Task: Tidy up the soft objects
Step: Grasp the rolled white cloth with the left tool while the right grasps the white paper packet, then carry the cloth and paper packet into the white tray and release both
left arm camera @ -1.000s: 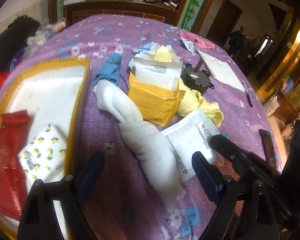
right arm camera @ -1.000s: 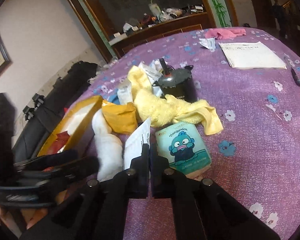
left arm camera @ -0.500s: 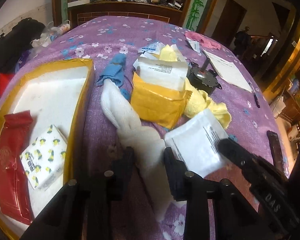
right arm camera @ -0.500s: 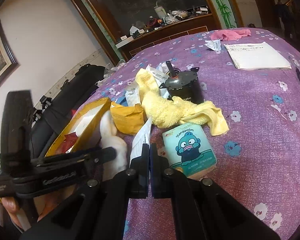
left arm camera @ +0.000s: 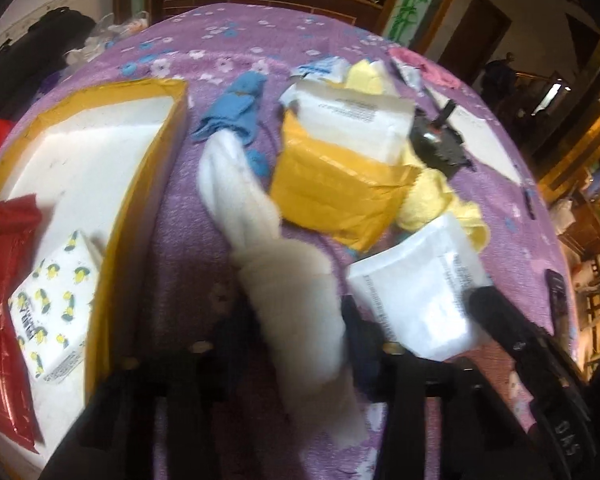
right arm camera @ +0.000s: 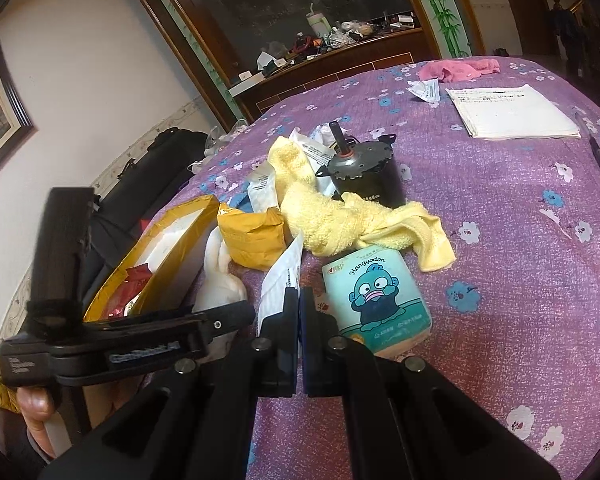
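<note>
A long white cloth (left arm camera: 296, 280) lies across the purple tablecloth. Its near end is bunched between the fingers of my left gripper (left arm camera: 296, 320), whose pads press on it while the jaws are opening slightly. To its right, a flat white packet (left arm camera: 420, 300) is tipped up off the table, and my right gripper (right arm camera: 299, 300) is shut on the packet's (right arm camera: 282, 280) edge. A yellow-rimmed box (left arm camera: 140, 200) at the left holds a red packet (left arm camera: 4, 280) and a lemon-print tissue pack (left arm camera: 52, 304).
Behind the cloth lie a blue cloth (left arm camera: 236, 108), a yellow pouch (left arm camera: 340, 196) and a yellow towel (right arm camera: 340, 220) draped against a black motor (right arm camera: 364, 176). A cartoon tissue pack (right arm camera: 376, 300) sits beside my right fingers. A pink cloth (right arm camera: 460, 68), notebook (right arm camera: 512, 112) and pen (right arm camera: 598, 152) lie farther back.
My left gripper's jaws went from wide open to closed around the near end of the white cloth, which is now bunched up. The white packet has tipped up off the table.
</note>
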{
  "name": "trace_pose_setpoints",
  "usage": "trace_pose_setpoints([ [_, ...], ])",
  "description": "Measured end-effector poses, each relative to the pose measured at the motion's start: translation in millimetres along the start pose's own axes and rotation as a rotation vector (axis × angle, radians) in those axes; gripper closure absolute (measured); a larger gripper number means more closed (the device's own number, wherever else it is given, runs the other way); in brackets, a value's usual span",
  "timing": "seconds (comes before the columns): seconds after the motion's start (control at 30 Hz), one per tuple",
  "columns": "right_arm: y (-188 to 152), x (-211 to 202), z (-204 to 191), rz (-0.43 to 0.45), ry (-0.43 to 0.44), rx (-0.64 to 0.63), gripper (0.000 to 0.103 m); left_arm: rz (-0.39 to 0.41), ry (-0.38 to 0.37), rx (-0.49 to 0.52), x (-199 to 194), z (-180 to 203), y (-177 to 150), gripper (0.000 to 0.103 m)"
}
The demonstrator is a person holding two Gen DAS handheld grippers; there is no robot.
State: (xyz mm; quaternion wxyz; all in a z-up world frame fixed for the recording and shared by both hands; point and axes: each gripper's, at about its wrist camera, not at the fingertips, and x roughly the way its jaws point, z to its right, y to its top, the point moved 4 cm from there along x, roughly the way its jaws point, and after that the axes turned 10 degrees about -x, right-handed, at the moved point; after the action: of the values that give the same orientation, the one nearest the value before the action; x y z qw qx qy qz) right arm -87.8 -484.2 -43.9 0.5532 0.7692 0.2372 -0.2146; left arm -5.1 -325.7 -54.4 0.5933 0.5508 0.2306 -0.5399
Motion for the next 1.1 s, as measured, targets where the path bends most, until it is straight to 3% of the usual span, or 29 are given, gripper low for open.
trace_pose_setpoints([
  [0.3,1.4,-6.7,-1.5,0.036,0.007,-0.010,0.102,0.022,-0.115,-0.040,-37.0,-6.5,-13.1,0.067],
  [0.6,2.1,-21.2,-2.4,0.093,0.014,-0.008,0.102,0.052,-0.170,-0.042,-63.0,-8.2,-22.0,0.067],
  [0.8,4.6,-41.8,-13.5,0.130,0.033,0.003,0.102,0.107,-0.188,-0.035,-89.4,-13.7,-18.2,0.067],
  [1.1,29.8,-55.3,-63.6,0.176,0.134,-0.052,0.102,0.186,-0.175,-0.067,-124.4,-44.7,-8.8,0.067],
])
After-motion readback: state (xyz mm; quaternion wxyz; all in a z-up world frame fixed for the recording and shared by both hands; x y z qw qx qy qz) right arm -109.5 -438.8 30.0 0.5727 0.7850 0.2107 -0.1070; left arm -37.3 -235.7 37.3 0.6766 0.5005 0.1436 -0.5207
